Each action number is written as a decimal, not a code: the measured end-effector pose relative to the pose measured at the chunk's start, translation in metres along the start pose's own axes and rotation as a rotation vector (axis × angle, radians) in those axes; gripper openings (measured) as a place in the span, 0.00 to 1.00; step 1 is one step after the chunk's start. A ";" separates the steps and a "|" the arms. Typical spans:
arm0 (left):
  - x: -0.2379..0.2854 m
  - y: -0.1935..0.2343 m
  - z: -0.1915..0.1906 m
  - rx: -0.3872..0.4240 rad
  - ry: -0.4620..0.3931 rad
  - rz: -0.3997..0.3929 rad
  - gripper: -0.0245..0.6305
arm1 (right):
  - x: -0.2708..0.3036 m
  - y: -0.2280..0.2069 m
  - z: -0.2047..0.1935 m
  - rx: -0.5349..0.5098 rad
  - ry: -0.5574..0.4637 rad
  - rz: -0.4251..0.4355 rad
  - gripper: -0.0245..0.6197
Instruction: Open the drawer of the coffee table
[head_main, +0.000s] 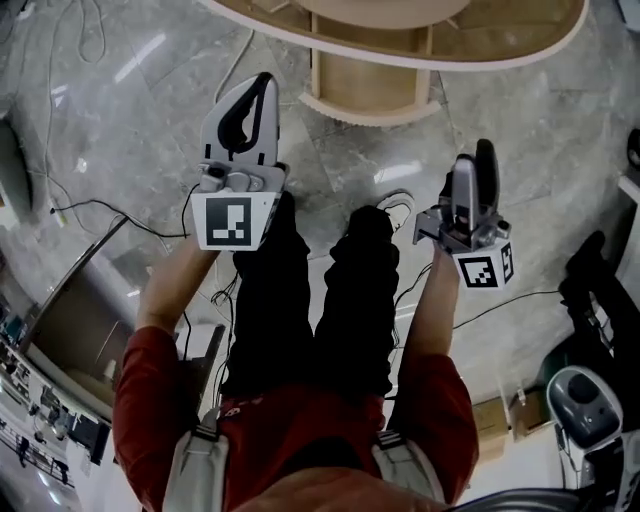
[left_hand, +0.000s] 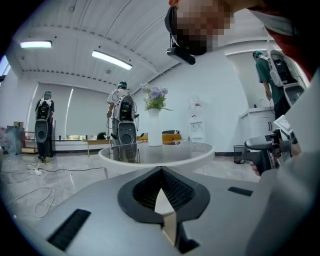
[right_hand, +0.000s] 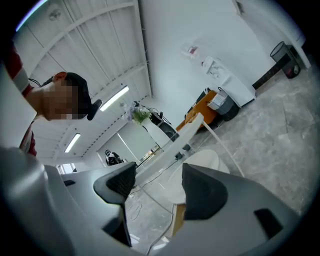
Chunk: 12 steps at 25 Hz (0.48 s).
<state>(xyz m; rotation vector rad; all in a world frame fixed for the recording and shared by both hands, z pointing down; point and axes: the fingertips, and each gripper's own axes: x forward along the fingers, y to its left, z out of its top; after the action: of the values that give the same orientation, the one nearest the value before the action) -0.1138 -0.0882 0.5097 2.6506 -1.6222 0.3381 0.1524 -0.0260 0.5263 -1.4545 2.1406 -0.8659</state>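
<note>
Over the glossy marble floor (head_main: 120, 130), left claw (left_hand: 161, 171) pressed together, right claw (right_hand: 157, 186) spread and empty, round table (head_main: 500, 35) ahead.

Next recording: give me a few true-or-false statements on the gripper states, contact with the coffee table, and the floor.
1. The left gripper has its jaws together, holding nothing. True.
2. The right gripper is shut on the coffee table's edge. False: its jaws stand apart and empty, away from the table.
3. Neither gripper touches the coffee table. True.
4. The floor is carpeted. False: it is glossy, stone-look tile.
</note>
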 end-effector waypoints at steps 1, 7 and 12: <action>-0.005 0.004 0.020 -0.005 0.005 0.017 0.06 | 0.003 0.013 0.018 0.006 -0.003 -0.001 0.51; -0.043 0.024 0.166 -0.012 -0.012 0.127 0.06 | 0.008 0.111 0.127 -0.003 0.001 0.029 0.51; -0.069 0.016 0.296 0.025 -0.032 0.208 0.06 | -0.001 0.180 0.232 -0.048 -0.013 0.053 0.51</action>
<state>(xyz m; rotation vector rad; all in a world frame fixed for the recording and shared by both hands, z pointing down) -0.1059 -0.0719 0.2062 2.5219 -1.9207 0.3224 0.1798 -0.0388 0.2336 -1.4150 2.1947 -0.7893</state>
